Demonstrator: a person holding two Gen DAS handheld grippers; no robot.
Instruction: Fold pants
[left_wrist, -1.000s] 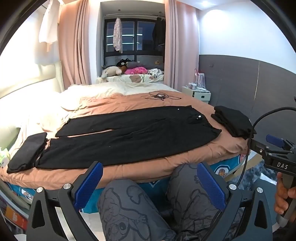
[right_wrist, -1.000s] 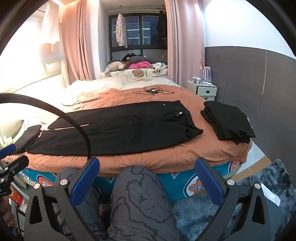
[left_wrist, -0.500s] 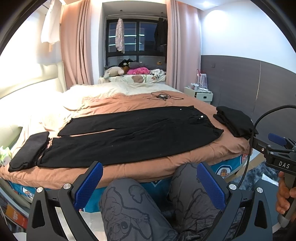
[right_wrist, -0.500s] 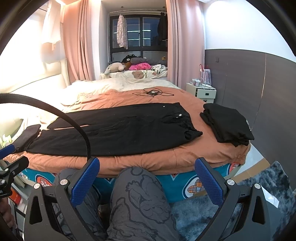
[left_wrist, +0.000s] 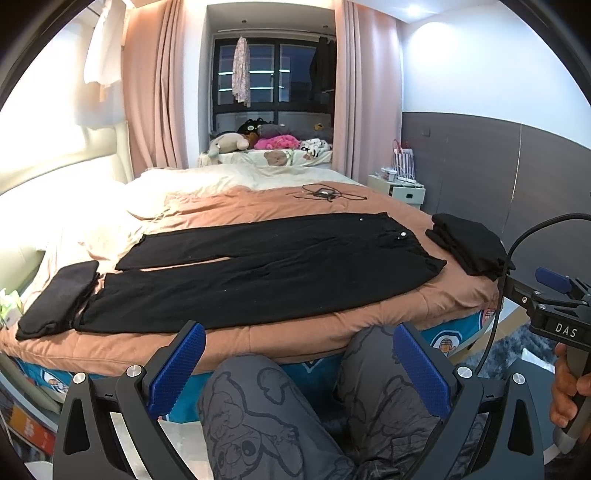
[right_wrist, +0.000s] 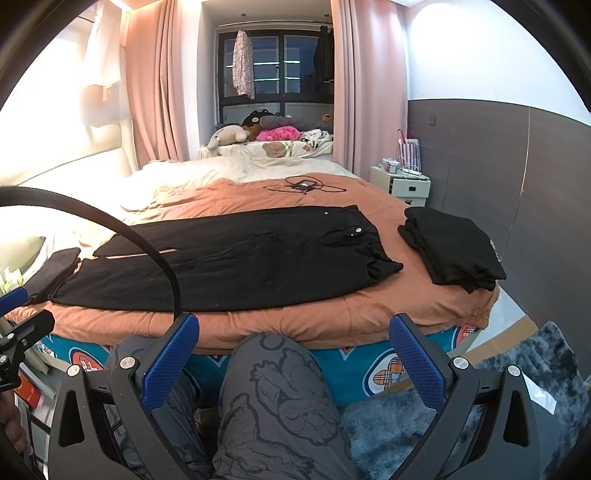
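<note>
Black pants (left_wrist: 266, 266) lie spread flat across the near part of a bed (left_wrist: 303, 338) covered in an orange-brown quilt, waistband toward the right, both legs stretched out to the left, a thin strip of quilt showing between the legs. A folded stack of dark clothes (left_wrist: 469, 245) sits just beyond the waistband at the bed's right corner; a second dark folded piece (left_wrist: 59, 295) lies at the leg ends on the left, touching or nearly touching the cuffs. The left gripper (left_wrist: 299, 363) and the right gripper (right_wrist: 293, 354) are both held low in front of the bed edge, well short of the pants, jaws spread wide with nothing between the blue pads. Below them are the person's knees in grey cartoon-print trousers (right_wrist: 280, 398). A tangle of black cable (left_wrist: 325, 192) rests farther back on the quilt, and stuffed toys (right_wrist: 255, 133) line the window ledge behind pink curtains (right_wrist: 155, 81).
</note>
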